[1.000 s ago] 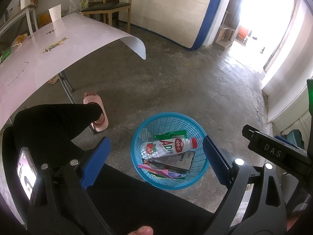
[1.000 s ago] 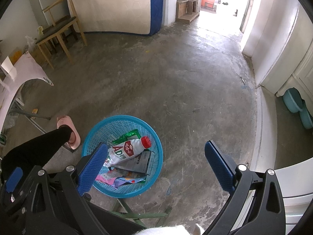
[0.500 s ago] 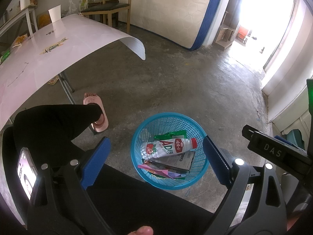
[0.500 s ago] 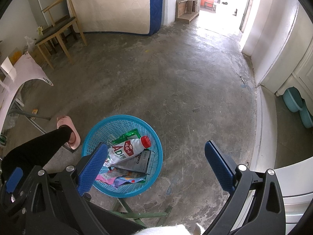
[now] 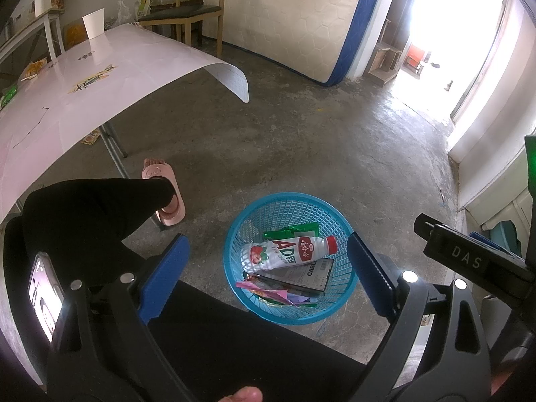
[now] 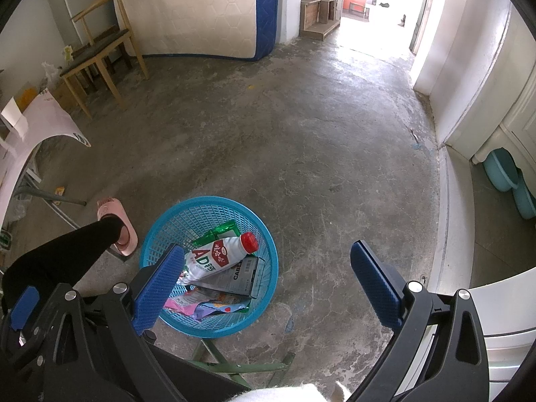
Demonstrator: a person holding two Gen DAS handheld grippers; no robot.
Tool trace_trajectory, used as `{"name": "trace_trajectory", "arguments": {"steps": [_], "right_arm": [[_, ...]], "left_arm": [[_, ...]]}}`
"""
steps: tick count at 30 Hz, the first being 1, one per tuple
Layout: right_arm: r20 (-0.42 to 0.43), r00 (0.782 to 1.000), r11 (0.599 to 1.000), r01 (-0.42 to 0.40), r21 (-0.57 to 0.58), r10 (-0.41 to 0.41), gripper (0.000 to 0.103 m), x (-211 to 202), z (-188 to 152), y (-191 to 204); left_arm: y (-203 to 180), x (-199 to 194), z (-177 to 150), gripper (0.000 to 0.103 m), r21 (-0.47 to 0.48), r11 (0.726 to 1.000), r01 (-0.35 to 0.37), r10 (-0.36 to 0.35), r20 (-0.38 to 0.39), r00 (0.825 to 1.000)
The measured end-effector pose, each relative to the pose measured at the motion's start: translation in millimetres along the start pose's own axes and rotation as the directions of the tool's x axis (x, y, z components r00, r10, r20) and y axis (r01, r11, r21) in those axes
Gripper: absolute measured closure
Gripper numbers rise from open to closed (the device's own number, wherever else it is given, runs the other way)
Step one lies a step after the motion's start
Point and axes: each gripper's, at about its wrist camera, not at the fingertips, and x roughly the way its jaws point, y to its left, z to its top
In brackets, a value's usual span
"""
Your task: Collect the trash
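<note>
Trash sat piled in the blue basket on the concrete floor: a white bottle with a red cap lay across a dark box, a green wrapper behind it, pink wrappers in front. The left gripper hung above the basket, jaws wide apart and holding nothing. The right gripper hung just right of the basket, jaws spread and empty too. A pink slipper rested near the desk.
</note>
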Motion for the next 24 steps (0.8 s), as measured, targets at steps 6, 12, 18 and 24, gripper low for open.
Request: {"name": "trace_trajectory", "arguments": {"steps": [6,12,18,24], "right_arm": [[-0.008,1.000,1.000,-0.002,0.007,0.002,0.006,2,-7,-1],[-0.008,1.000,1.000,-0.003,0.006,0.003,0.006,2,-10,-1],[-0.007,1.000,1.000,-0.003,0.004,0.003,0.006,1,-10,-1],[-0.009,1.000,1.000,-0.002,0.004,0.002,0.006,1,-9,-1]], "left_arm": [[0,1,0,0.012,0.000,1.000,0.002,-0.002,-0.002,1.000],[-2,1,-2,0.012,0.012,1.000,0.005,-0.005,-0.006,1.000],[-1,4,-1,0.012,0.015,1.000,0.009,-0.009,-0.010,1.000],[-1,6,-1,0.012,0.028,1.000,0.014,-0.013,-0.017,1.000]]}}
